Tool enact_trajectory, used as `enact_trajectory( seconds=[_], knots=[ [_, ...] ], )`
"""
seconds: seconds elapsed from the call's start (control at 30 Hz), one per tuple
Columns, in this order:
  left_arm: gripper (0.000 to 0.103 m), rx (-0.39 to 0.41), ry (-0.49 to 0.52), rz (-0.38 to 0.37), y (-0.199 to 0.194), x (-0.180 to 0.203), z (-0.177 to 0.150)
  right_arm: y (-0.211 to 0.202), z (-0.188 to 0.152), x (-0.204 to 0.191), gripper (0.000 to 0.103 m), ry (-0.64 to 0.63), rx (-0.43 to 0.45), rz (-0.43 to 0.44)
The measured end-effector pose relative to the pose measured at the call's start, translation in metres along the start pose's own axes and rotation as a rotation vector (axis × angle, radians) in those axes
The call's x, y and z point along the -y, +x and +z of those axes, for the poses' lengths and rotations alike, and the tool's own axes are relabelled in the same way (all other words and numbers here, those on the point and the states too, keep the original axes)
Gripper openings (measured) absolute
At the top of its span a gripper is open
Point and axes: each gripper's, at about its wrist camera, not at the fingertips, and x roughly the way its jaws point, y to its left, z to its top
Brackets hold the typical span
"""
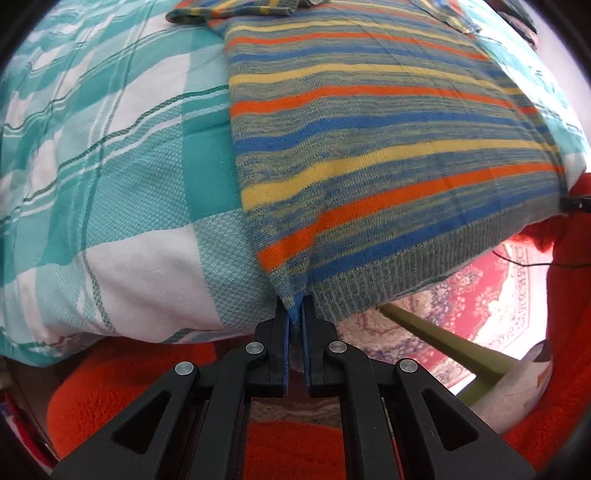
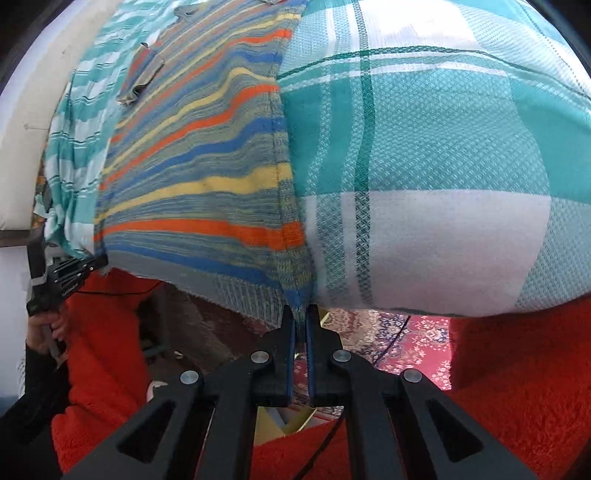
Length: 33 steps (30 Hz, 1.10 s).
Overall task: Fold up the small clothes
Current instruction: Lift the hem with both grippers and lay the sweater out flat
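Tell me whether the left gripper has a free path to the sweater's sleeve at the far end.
Probably not right now. The left gripper is shut on the sweater's near hem corner, and the sleeve lies across the whole garment on the checked cloth. Nothing blocks the way, but it must let go first.

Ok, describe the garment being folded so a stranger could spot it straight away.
Find the teal and white checked bedcover spread over the work surface. The striped knit sweater lies flat on it, its ribbed hem hanging off the near edge, one corner pinched in the left tongs, the other in the right tongs. Orange, yellow and blue bands distinguish it.
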Motion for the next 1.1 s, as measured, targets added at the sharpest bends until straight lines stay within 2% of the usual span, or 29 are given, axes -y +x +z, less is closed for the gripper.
enact_trajectory(
  seconds=[0.13, 0.33, 0.57, 0.63, 0.67, 0.7, 0.77, 0.8, 0.83, 0.93, 1.1],
  knots=[
    [0.004, 0.003, -0.054, -0.014, 0.004, -0.006, -0.002, 0.004, 0.002, -0.001, 0.005, -0.002, 0.009, -0.026],
    [0.005, 0.002, -0.022, 0.063, 0.015, 0.007, -0.003, 0.003, 0.003, -0.002, 0.005, -0.032, 0.031, -0.113],
    [0.007, -0.025, -0.060, 0.087, 0.026, 0.013, 0.001, 0.004, 0.001, -0.003, 0.005, -0.043, 0.028, -0.171],
    [0.010, -0.038, -0.061, 0.107, 0.028, 0.014, -0.001, 0.006, 0.001, -0.004, 0.007, -0.032, 0.026, -0.187],
    [0.011, -0.040, -0.055, 0.116, 0.027, 0.012, 0.000, 0.004, 0.000, -0.004, 0.016, -0.025, 0.027, -0.185],
    [0.017, -0.039, -0.047, 0.126, 0.025, 0.014, -0.001, 0.002, -0.001, -0.002, 0.034, -0.014, 0.032, -0.189],
    [0.039, -0.026, -0.037, 0.162, 0.016, 0.017, -0.005, -0.008, -0.004, 0.001, 0.059, 0.017, 0.059, -0.196],
    [0.057, -0.012, -0.035, 0.175, 0.009, 0.018, -0.007, -0.014, -0.007, 0.001, 0.060, 0.028, 0.075, -0.185],
    [0.067, 0.014, -0.032, 0.188, 0.000, 0.018, -0.011, -0.022, -0.010, 0.003, 0.060, 0.040, 0.089, -0.167],
    [0.071, 0.087, -0.020, 0.212, -0.029, 0.017, -0.017, -0.047, -0.021, 0.010, 0.060, 0.071, 0.133, -0.152],
    [0.073, 0.207, 0.025, 0.369, -0.068, 0.016, 0.002, -0.094, -0.022, 0.013, 0.060, 0.084, 0.256, -0.250]
  ],
)
